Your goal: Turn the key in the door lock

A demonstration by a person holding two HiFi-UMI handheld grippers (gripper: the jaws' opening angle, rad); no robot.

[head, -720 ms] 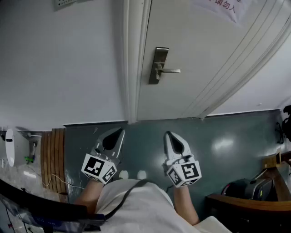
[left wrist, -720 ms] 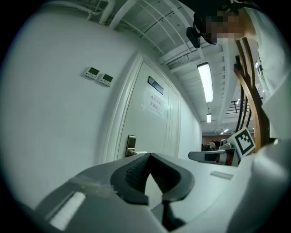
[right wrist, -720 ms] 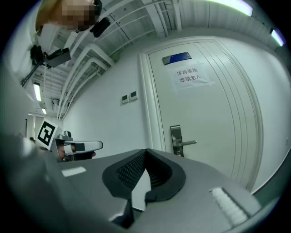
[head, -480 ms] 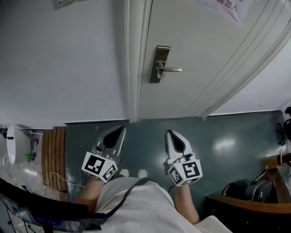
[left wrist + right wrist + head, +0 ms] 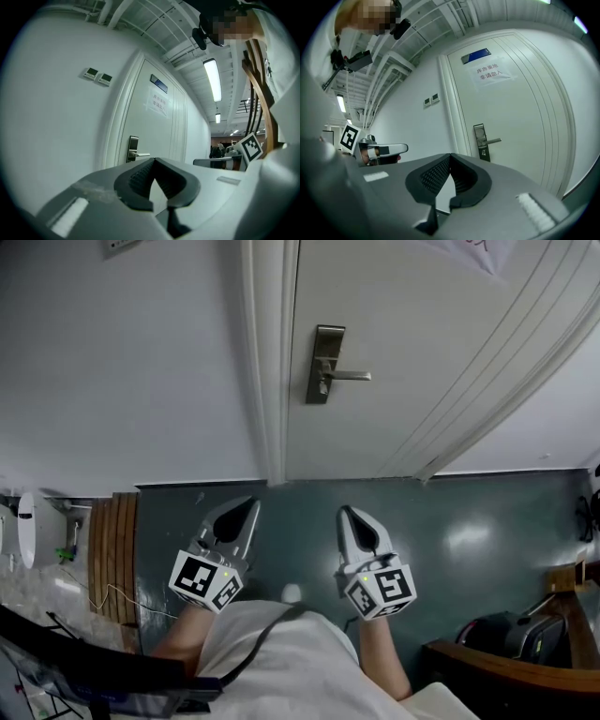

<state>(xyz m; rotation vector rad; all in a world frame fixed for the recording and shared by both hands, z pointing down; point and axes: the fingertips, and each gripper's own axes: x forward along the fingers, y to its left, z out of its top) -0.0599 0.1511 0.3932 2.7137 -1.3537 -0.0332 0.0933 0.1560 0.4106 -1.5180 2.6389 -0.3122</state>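
Observation:
A white door [image 5: 403, 352] carries a metal lock plate [image 5: 323, 365] with a lever handle [image 5: 349, 376]; I cannot make out a key in it. Over the grey-green floor, well short of the door, my left gripper [image 5: 247, 510] and right gripper [image 5: 346, 516] are side by side. Both point level at the door, shut and empty. The lock plate [image 5: 133, 149] shows beyond the closed left gripper [image 5: 153, 160] in the left gripper view. In the right gripper view the plate [image 5: 480, 142] and handle [image 5: 493, 140] stand beyond the closed right gripper [image 5: 450, 155].
The door frame [image 5: 267, 362] meets a plain white wall on the left. A slatted wooden panel [image 5: 111, 549] and a white fixture [image 5: 26, 529] are at the left. Wooden furniture [image 5: 511, 652] and a black bag [image 5: 492, 626] sit at the right. A paper notice [image 5: 490, 73] hangs on the door.
The head view has shifted slightly, so the lock plate sits a little higher and further left. Both grippers stay shut in about the same place.

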